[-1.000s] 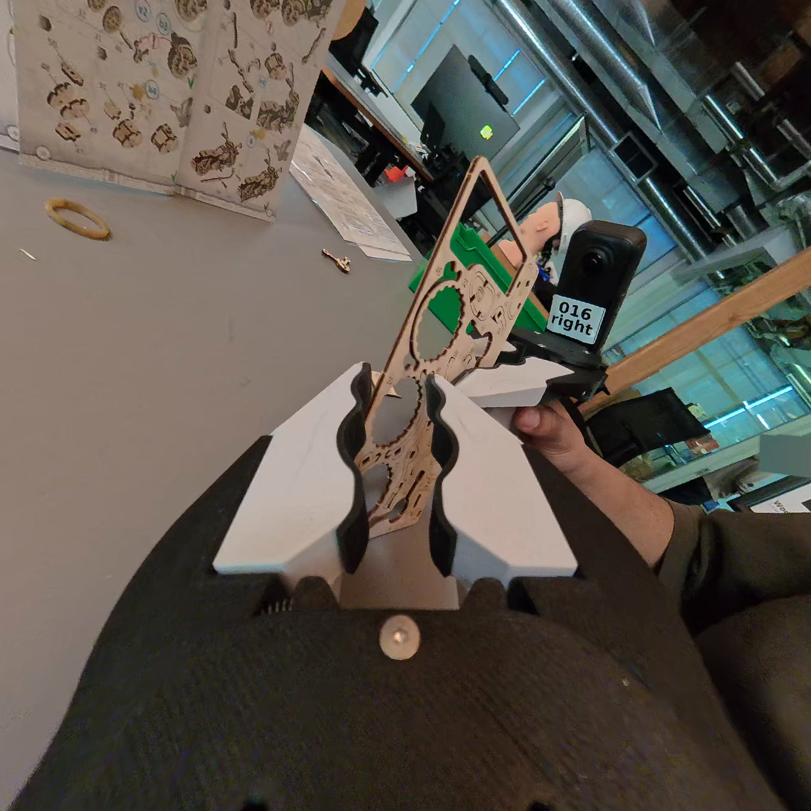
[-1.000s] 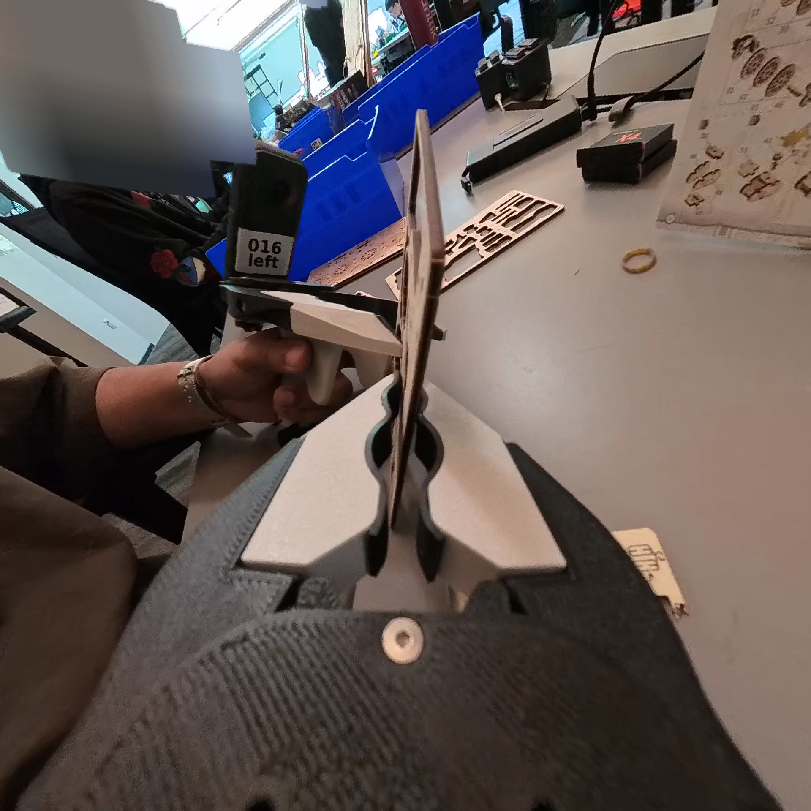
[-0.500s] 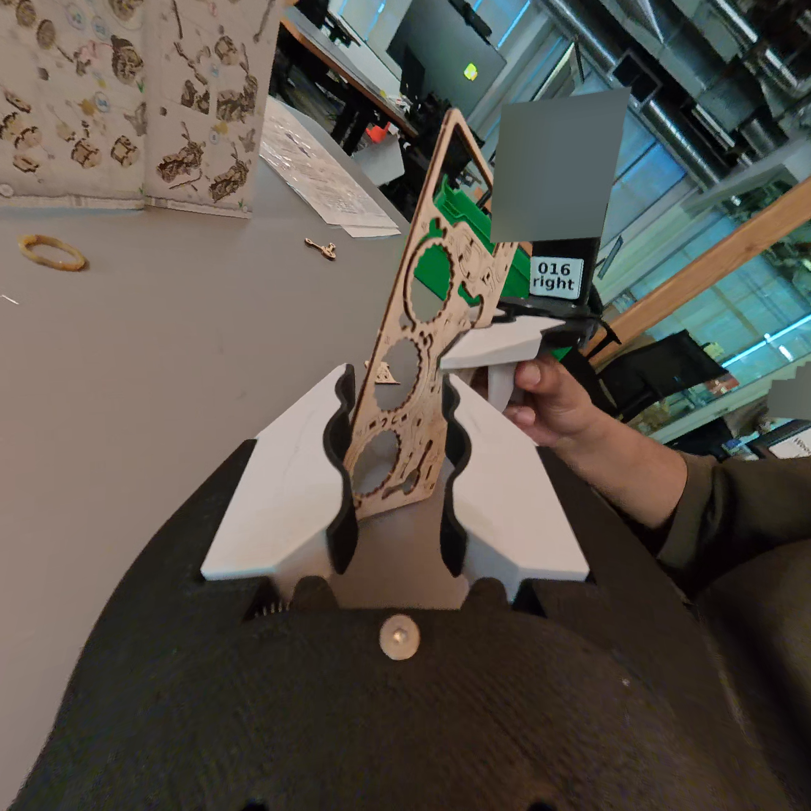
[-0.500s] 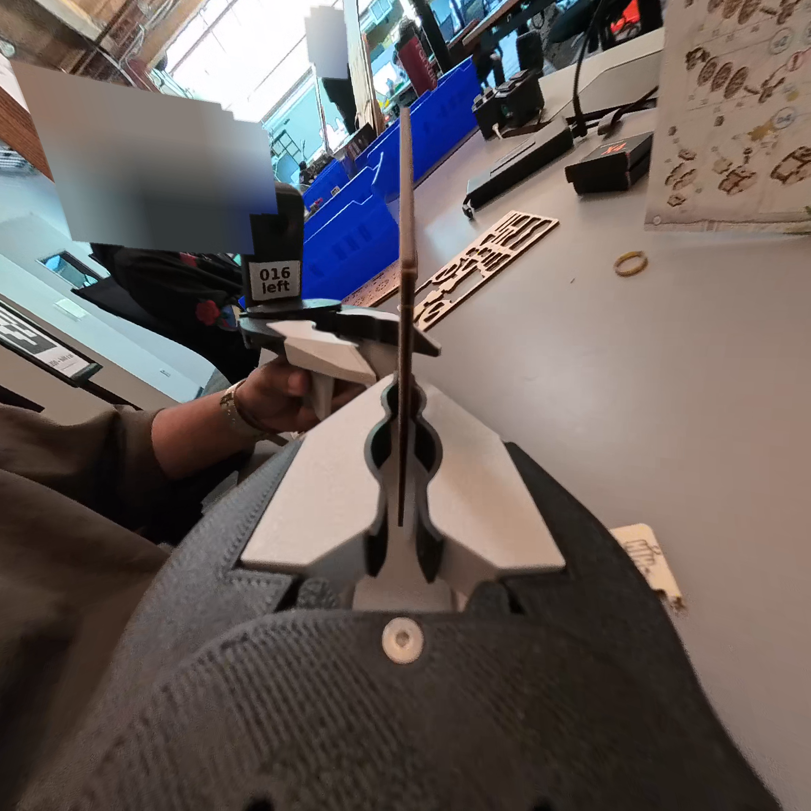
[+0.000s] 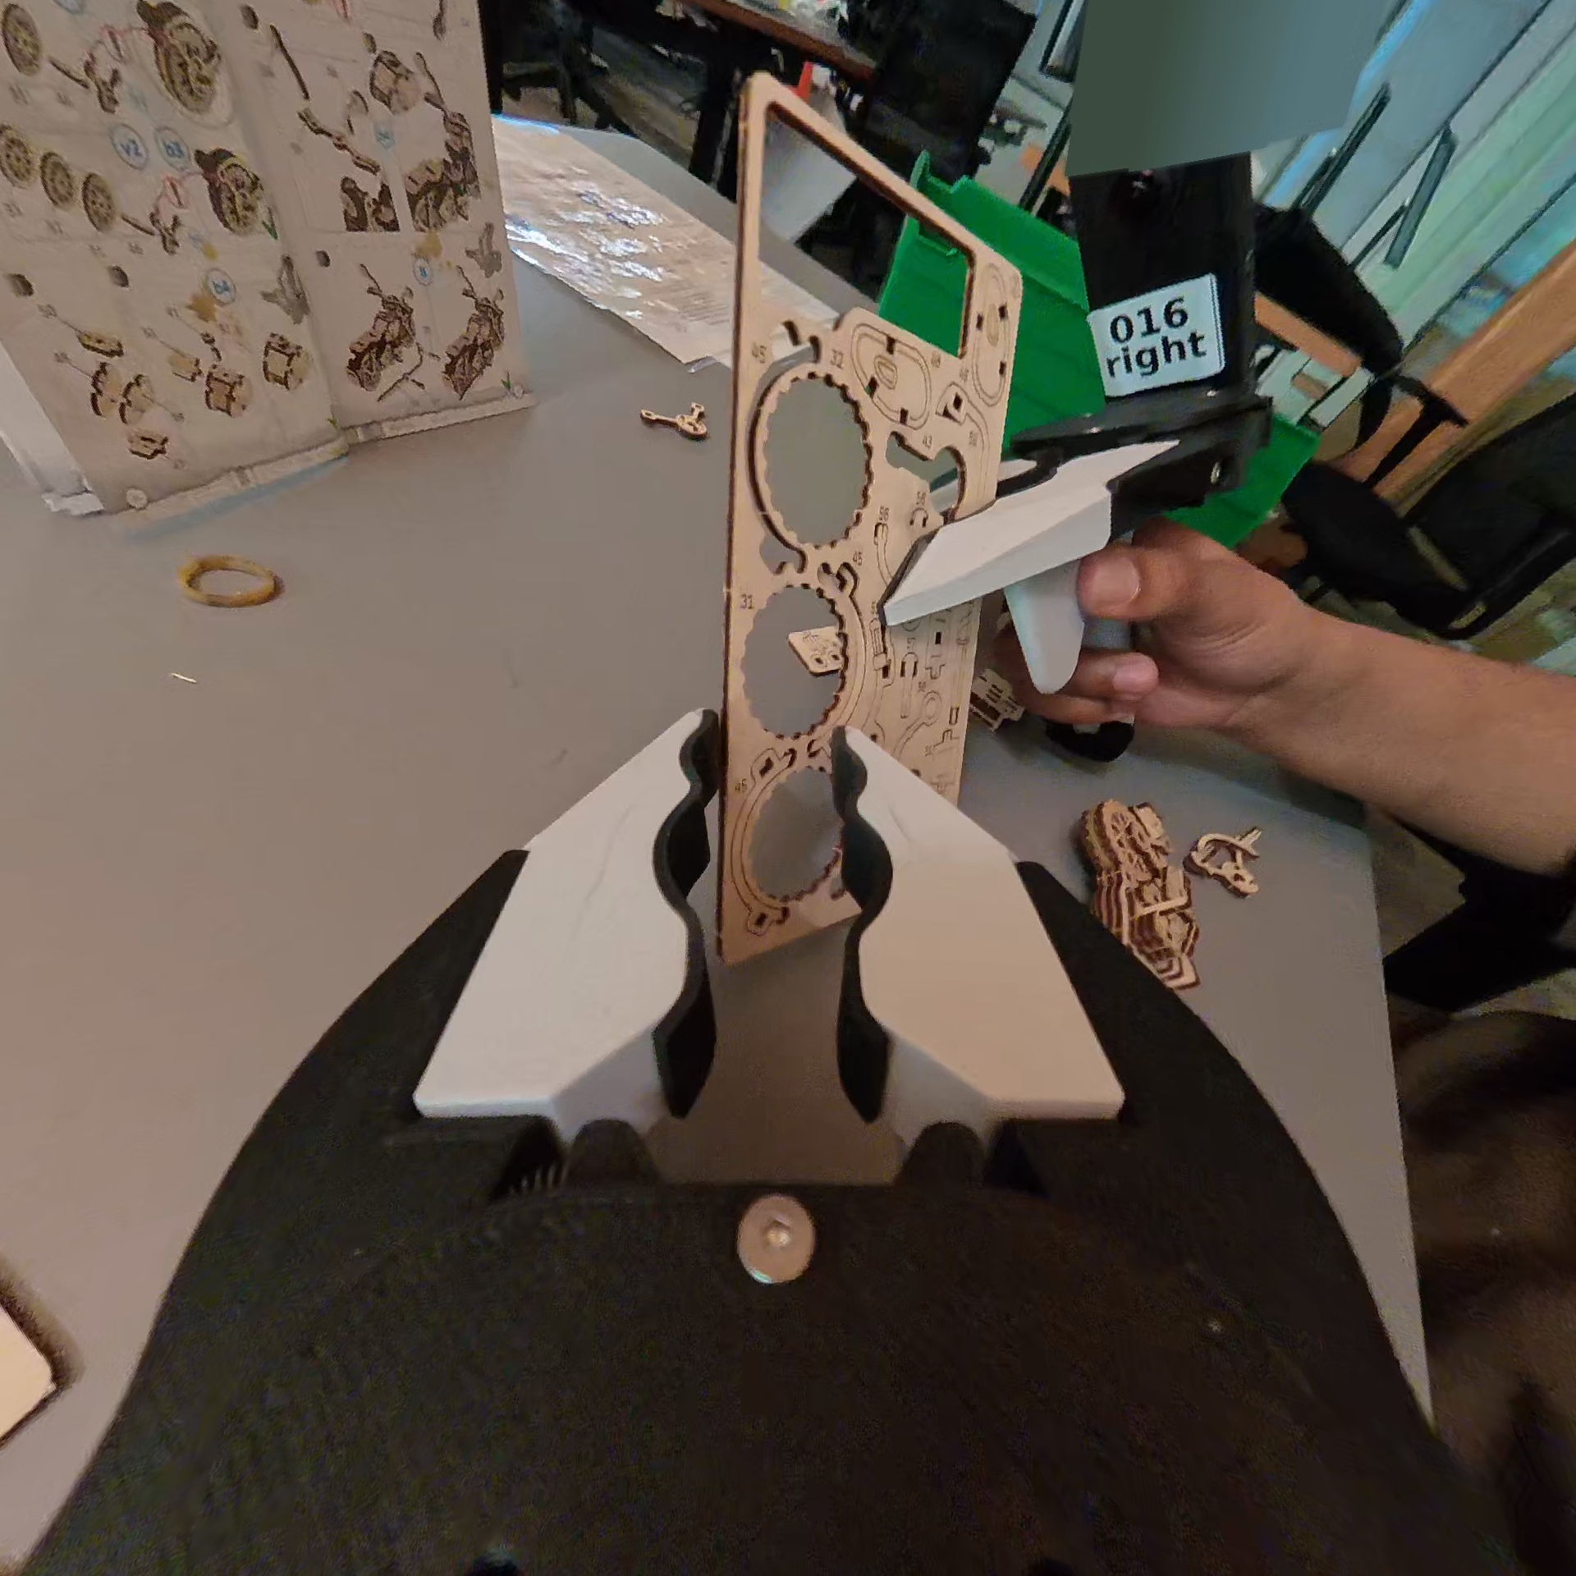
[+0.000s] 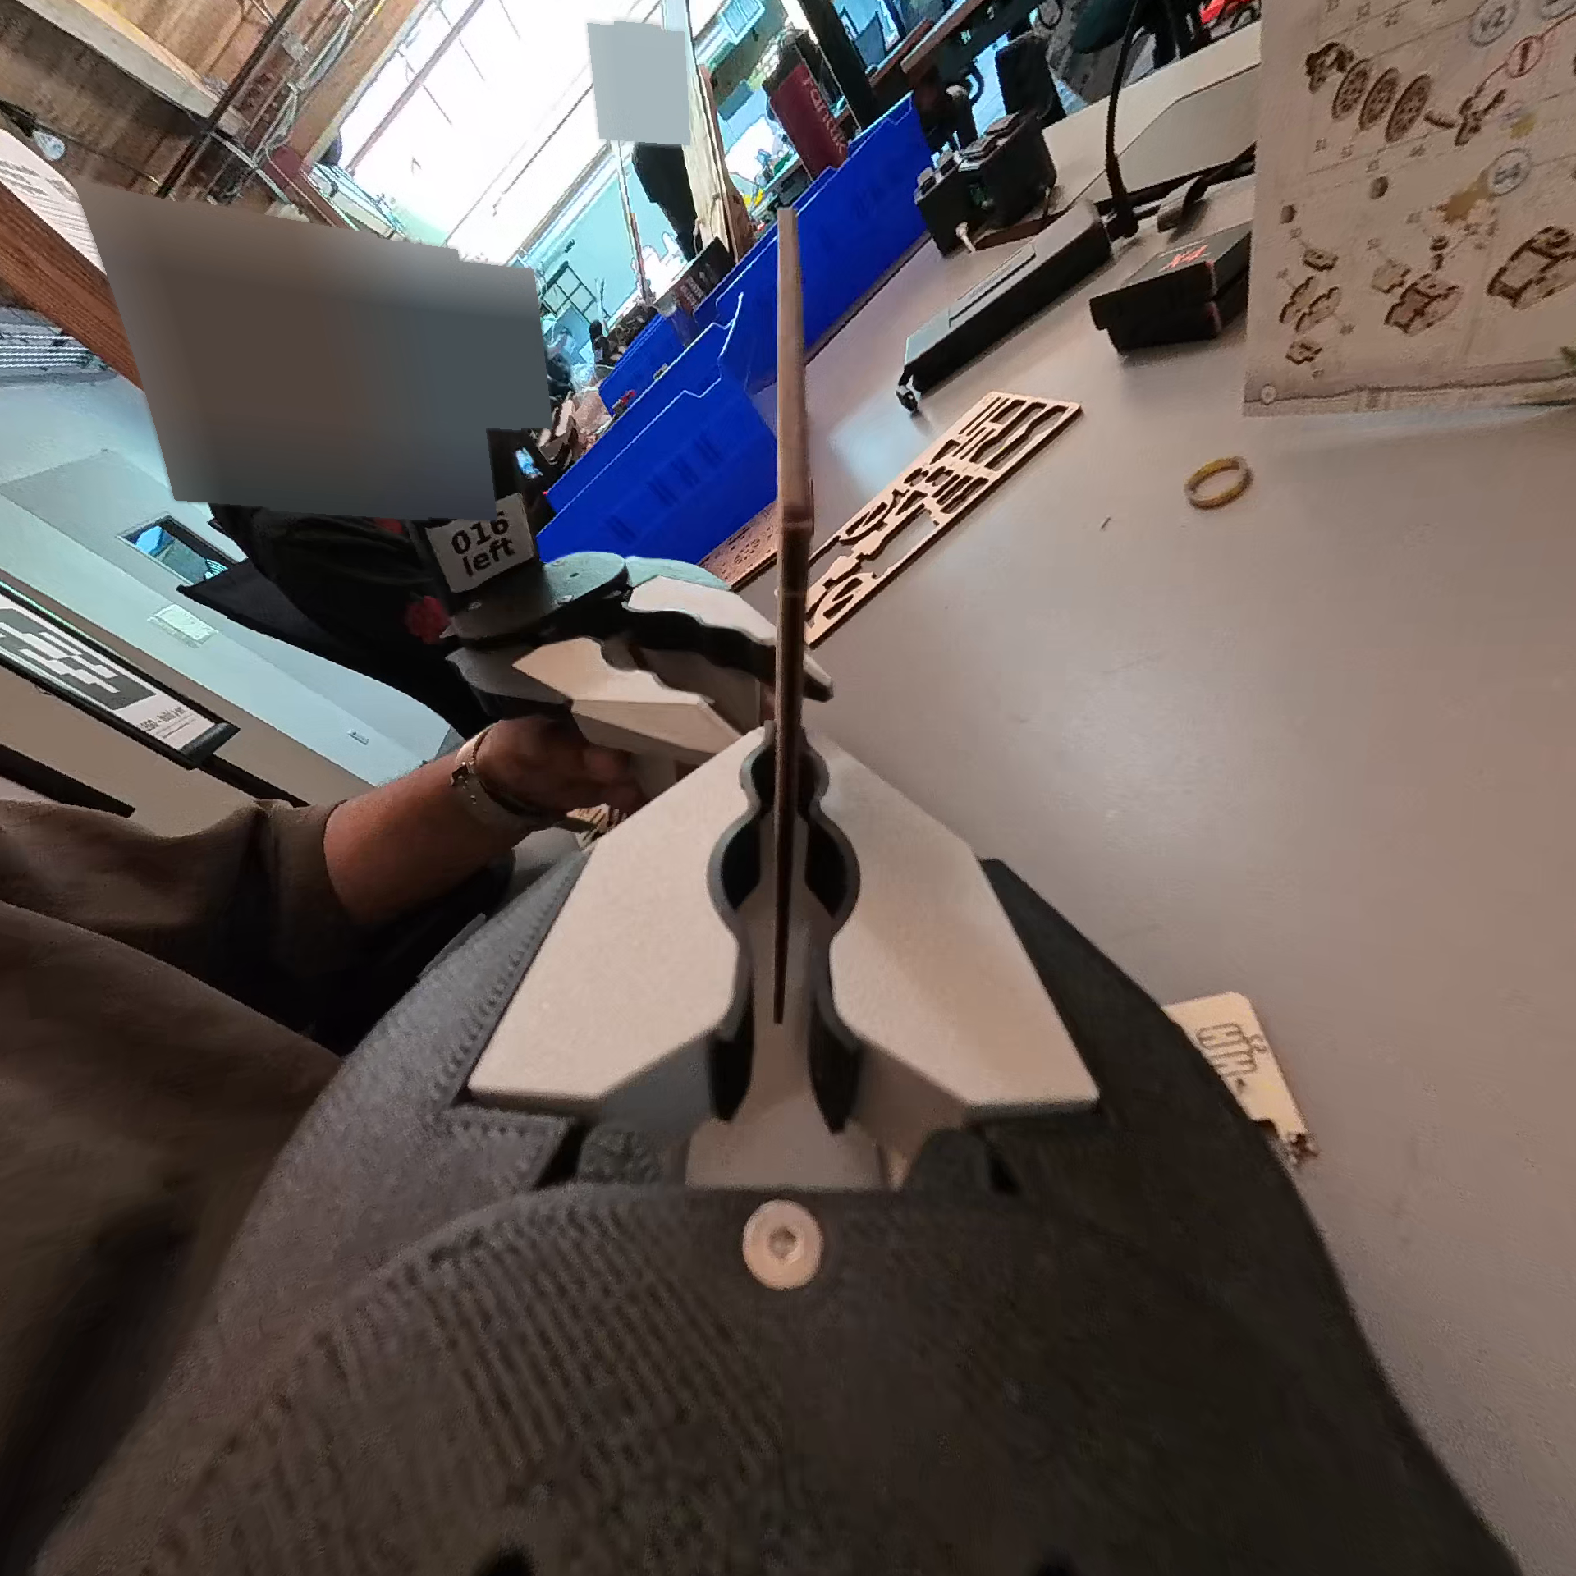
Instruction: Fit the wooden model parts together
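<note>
The right gripper (image 6: 780, 772) is clamping a thin wooden parts sheet (image 5: 857, 529) by one long edge, its jaws closed on the board. The right wrist view is showing that sheet only edge-on, as a narrow dark strip rising upright between the jaws. The left wrist view is showing its flat face: three round toothed cut-outs stacked one above another, a rectangular opening at the top, and small part outlines along the side.

The left gripper (image 5: 772, 750) is standing with its jaws apart. The sheet's lower end is sitting between them, with a clear gap visible on the right side in the left wrist view; whether the left pad is touching the board cannot be told. In the right wrist view that gripper is lying just beside the strip.

Only the left wrist view is showing a partly built wooden model (image 5: 1138, 904) lying on the grey tabletop (image 5: 384, 767), with a small loose wooden piece (image 5: 1228, 861) just beside it, and a green bin (image 5: 989, 281) behind the sheet. Only the right wrist view is showing a second parts sheet (image 6: 938, 503) lying flat, blue bins (image 6: 682, 443) and a black box (image 6: 1173, 290). Both views are catching the yellow ring (image 5: 228, 582) and the folded instruction sheet (image 5: 256, 213) standing upright on the tabletop.
</note>
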`<state>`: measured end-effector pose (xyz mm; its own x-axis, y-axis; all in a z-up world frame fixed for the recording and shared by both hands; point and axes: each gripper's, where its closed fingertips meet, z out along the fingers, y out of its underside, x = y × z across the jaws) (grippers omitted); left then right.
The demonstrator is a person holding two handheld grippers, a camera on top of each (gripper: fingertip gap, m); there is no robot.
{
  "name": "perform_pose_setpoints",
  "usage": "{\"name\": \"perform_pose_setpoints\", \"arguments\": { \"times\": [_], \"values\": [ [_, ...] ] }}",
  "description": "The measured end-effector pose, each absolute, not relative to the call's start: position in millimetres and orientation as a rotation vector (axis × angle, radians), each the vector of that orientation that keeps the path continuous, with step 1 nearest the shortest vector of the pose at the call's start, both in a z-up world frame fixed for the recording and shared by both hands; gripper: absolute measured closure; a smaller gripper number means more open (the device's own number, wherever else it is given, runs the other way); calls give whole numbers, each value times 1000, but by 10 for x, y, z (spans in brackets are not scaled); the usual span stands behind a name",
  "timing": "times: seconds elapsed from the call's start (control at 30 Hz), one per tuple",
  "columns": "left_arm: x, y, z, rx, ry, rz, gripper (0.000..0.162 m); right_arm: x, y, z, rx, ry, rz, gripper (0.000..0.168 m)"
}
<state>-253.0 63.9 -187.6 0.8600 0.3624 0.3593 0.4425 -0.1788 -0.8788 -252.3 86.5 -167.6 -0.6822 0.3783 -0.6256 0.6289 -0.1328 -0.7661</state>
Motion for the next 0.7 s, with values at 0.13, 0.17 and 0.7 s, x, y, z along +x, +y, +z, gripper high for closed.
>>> {"name": "perform_pose_setpoints", "arguments": {
  "times": [0.13,0.17,0.7],
  "values": [
    [-2523,634,-1893,-1814,-594,-65,140,-2523,863,-1687,1147,1920,-1905,167],
    [-2524,634,-1894,-1812,-597,-70,140,-2522,860,-1689,1147,1919,-1903,167],
    [-2483,660,-1997,-1856,-639,-147,137,-2501,816,-1735,1151,1935,-1880,167]
  ]
}}
